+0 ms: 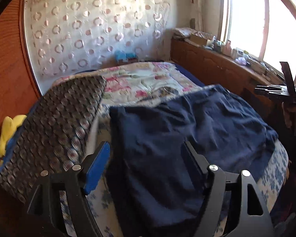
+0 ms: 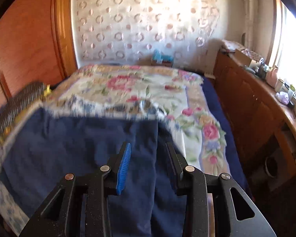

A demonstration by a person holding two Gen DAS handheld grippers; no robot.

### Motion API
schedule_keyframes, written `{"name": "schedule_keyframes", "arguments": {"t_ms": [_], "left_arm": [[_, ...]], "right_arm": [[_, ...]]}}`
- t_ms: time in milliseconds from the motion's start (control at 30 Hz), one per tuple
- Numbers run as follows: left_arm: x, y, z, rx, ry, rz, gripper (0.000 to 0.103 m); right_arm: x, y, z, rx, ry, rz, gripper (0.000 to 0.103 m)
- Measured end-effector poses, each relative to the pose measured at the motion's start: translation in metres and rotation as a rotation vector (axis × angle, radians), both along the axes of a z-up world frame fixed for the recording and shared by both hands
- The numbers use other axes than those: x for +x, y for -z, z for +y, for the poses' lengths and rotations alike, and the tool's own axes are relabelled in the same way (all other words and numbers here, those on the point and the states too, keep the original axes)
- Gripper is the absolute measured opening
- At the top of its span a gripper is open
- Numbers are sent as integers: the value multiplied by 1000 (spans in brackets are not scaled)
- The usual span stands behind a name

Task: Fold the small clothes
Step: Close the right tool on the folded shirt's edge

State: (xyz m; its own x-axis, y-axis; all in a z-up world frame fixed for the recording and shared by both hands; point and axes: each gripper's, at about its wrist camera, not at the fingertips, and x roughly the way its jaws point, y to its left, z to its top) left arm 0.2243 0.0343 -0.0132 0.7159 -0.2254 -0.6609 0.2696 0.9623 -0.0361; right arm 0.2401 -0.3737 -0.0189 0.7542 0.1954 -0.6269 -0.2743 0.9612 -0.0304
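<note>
Left wrist view. A yellow soft item is seen at 9 o'clock against the wooden panel. Just beside it, a dark patterned cushion is laid across the bed's left edge. The left gripper is held at 6 o'clock with its jaws wide apart; the blue pad is clear of the cloth and nothing is pinched. The navy garment is spread flat on the floral bedspread, from centre toward 4 o'clock, its near part hanging over the bed's edge between the jaws. At 3 o'clock the right gripper is seen from the side, off the bed's right edge; its opening cannot be read here. A wooden cabinet is set under the window at 2 o'clock.

Right wrist view. The cushion is blurred at 9 o'clock. The garment is shown from 8 o'clock to centre. The right gripper is held at 6 o'clock, jaws moderately parted over a hanging fold, with no pinch visible. The bedspread and cabinet are seen toward 3 o'clock.
</note>
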Motion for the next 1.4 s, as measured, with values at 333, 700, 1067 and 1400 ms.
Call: {"name": "schedule_keyframes", "arguments": {"t_ms": [333,700,1067,1400], "left_arm": [[-32,53,-23,12,15,111,75],[-30,77,-35,86,16,149,82],[-29,78,-38,88,25,156,87],[-29,79,-38,88,25,157,87]], "right_arm": [[-6,29,-17,67,-47,81,37],[4,52,-22,114,-16,136,43],[-7,63,-15,97,-25,106,43],[-48,44,-15,127,-81,27,4]]}}
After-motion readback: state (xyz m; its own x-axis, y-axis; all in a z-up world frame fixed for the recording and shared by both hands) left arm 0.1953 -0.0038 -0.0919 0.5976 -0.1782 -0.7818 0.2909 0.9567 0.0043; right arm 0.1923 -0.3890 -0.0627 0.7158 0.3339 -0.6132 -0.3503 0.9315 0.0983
